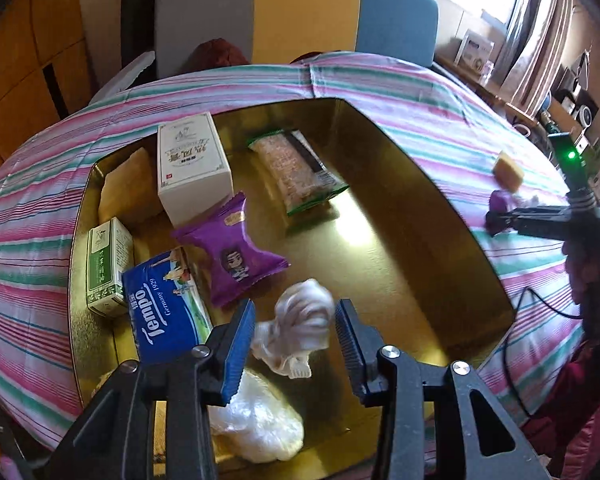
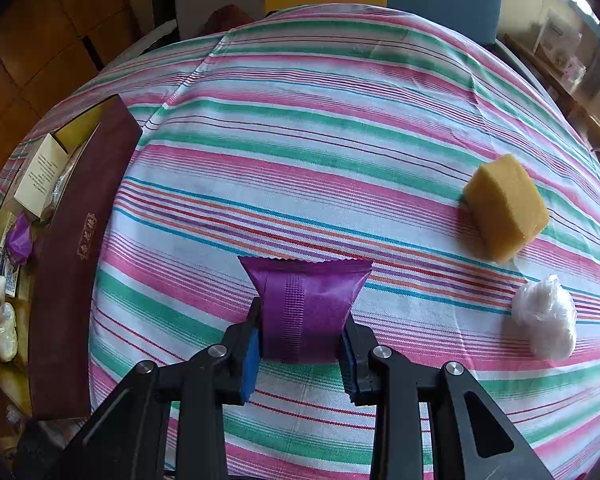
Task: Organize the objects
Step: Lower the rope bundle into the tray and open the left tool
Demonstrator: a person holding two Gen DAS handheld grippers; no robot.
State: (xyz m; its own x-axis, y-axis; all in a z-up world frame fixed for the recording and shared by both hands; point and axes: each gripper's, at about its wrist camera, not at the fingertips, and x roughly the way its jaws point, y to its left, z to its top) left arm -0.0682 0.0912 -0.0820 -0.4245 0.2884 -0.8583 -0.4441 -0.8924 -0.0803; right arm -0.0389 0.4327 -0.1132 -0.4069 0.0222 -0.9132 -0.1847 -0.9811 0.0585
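Note:
A gold-lined box (image 1: 440, 216) lies on the striped cloth. In it are a white carton (image 1: 194, 172), a green carton (image 1: 106, 268), a blue Tempo tissue pack (image 1: 164, 308), a purple snack packet (image 1: 236, 256), a long snack bar (image 1: 296, 172) and a white plastic wad (image 1: 256, 424). My left gripper (image 1: 294, 340) is open above the box, and a crumpled white wrapper (image 1: 300, 324) sits loose between its fingers. My right gripper (image 2: 300, 340) is shut on a second purple packet (image 2: 306, 304) just above the cloth.
A yellow sponge (image 2: 506, 216) and a white plastic ball (image 2: 546, 318) lie on the cloth to the right. The box's maroon outer wall (image 2: 72, 264) stands at the left. Chairs stand behind the table.

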